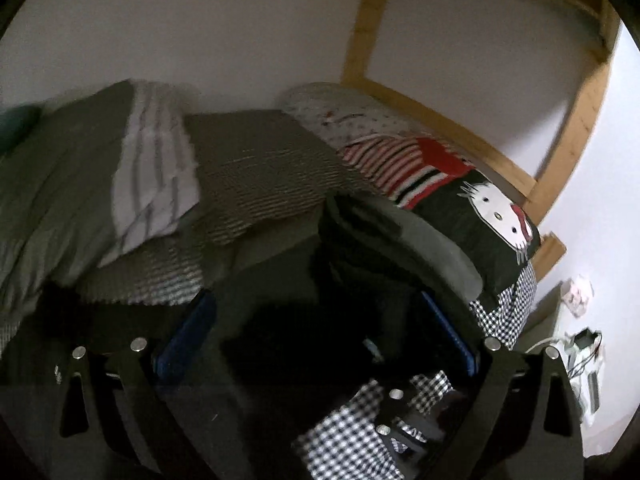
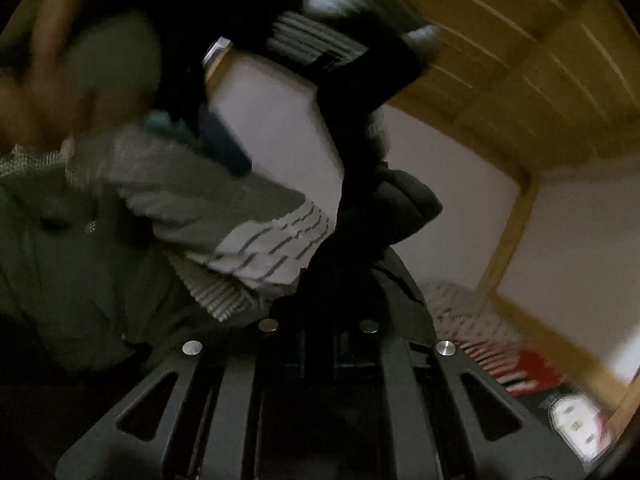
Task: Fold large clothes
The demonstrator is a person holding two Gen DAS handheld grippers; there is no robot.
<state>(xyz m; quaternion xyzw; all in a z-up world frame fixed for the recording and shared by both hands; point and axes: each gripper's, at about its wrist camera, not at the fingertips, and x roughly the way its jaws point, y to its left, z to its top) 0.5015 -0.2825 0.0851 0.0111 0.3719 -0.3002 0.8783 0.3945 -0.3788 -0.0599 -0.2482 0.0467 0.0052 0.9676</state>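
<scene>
Left wrist view: the left gripper [image 1: 316, 320] has its two blue-padded fingers [image 1: 188, 336] standing wide apart, with a dark garment [image 1: 360, 248] bunched between them; whether the pads press on the cloth cannot be told, it is too dark and blurred there. The dark garment lies on a bed, with a black-and-white checked cloth [image 1: 352, 432] below it at the near edge. Beyond: a grey ribbed blanket [image 1: 260, 168], a grey quilt with a white striped end [image 1: 156, 160] to the left, a spotted pillow [image 1: 344, 116] and a red-and-white striped cloth [image 1: 400, 160] to the right, then a black cushion with a white cat face [image 1: 492, 216]. A wooden bed frame [image 1: 452, 128] runs along the white wall. Right wrist view, heavily blurred: the right gripper [image 2: 320, 344] has its jaws drawn together, and the dark garment [image 2: 360, 220] rises from between them, so it is clamped on that cloth. The garment hangs up across the middle of the view in front of the white wall. To the left lie the grey quilt [image 2: 192, 200] and a person's hand [image 2: 36, 92], out of focus. Wooden slats [image 2: 520, 60] fill the upper right corner.
</scene>
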